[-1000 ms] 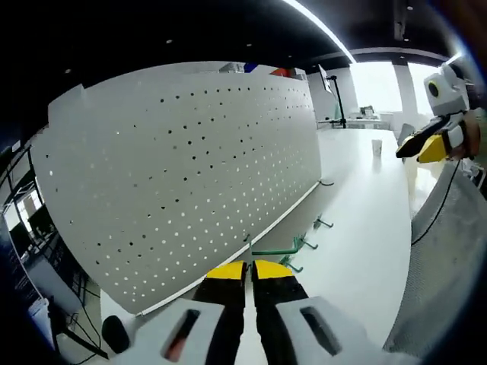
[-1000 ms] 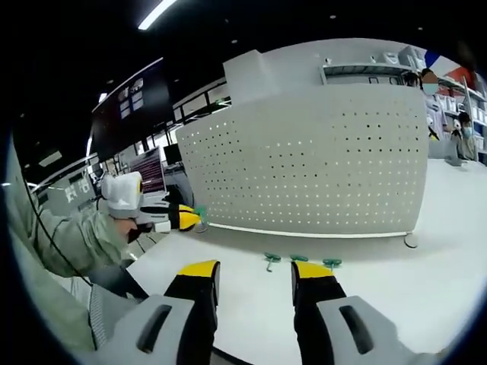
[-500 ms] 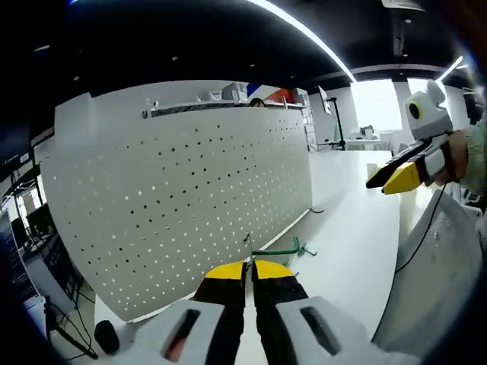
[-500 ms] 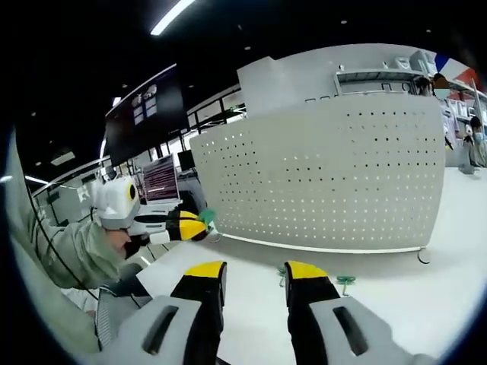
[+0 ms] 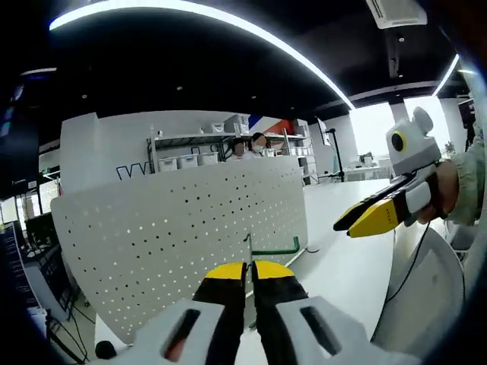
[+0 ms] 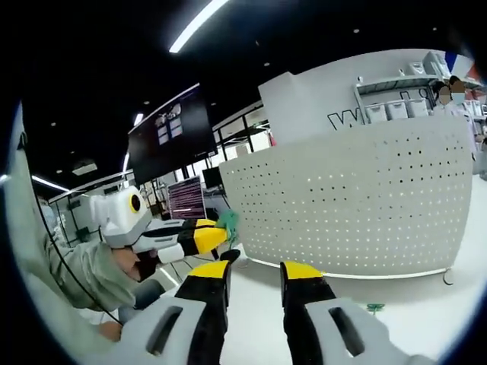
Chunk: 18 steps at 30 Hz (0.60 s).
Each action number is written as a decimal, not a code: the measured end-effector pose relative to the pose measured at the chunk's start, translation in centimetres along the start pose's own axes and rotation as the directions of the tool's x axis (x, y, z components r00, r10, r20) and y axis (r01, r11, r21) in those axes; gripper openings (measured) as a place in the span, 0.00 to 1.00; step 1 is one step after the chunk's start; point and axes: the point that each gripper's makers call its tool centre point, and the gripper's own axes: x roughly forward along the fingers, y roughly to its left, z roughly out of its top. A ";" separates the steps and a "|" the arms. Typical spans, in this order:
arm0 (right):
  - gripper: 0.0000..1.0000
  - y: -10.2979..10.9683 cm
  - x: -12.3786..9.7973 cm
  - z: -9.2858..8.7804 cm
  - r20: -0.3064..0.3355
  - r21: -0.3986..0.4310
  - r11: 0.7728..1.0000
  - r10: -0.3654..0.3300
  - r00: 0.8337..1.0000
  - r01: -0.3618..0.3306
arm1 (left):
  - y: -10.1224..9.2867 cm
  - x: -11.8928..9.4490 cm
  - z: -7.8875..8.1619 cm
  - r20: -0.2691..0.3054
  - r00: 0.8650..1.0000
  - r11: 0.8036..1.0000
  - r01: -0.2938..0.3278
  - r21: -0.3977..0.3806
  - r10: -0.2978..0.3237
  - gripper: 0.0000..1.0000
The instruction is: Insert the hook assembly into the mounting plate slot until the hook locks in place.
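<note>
Between your left gripper's (image 5: 249, 268) pressed-together jaws you pinch the green hook (image 5: 272, 250), raised off the white table (image 5: 346, 266) so its prongs can meet the pegboard (image 5: 183, 228) beyond; your right gripper (image 6: 255, 270), jaws spread and empty, waits nearby, probably to steady it.

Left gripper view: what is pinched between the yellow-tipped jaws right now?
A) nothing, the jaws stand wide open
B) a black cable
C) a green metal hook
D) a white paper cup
C: the left gripper has its jaws closed together on the green metal hook, whose bent rod rises from the tips in front of the white perforated pegboard panel.
</note>
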 end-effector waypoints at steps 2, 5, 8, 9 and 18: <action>0.24 0.4 0.1 0.3 0.007 0.001 1.000 0.010 1.000 -0.010 | -0.1 -0.2 0.5 0.014 1.000 1.000 -0.002 -0.006 0.002 0.03; 0.23 0.9 0.2 0.7 0.018 0.003 1.000 0.023 1.000 -0.023 | -0.2 -0.5 1.1 0.031 0.999 1.000 -0.007 -0.005 0.007 0.03; 0.23 1.3 0.4 1.1 0.027 0.006 0.999 0.039 0.999 -0.039 | -0.3 -0.8 1.5 0.049 0.999 1.000 -0.009 -0.010 0.009 0.03; 0.22 1.5 0.4 1.2 0.032 0.006 0.999 0.044 0.999 -0.045 | -0.4 -0.9 1.7 0.057 0.998 1.000 -0.009 -0.013 0.010 0.03; 0.20 3.6 0.9 3.6 0.096 -0.002 0.993 0.114 0.989 -0.114 | -1.4 -1.7 4.0 0.137 0.991 1.000 0.001 -0.007 0.000 0.03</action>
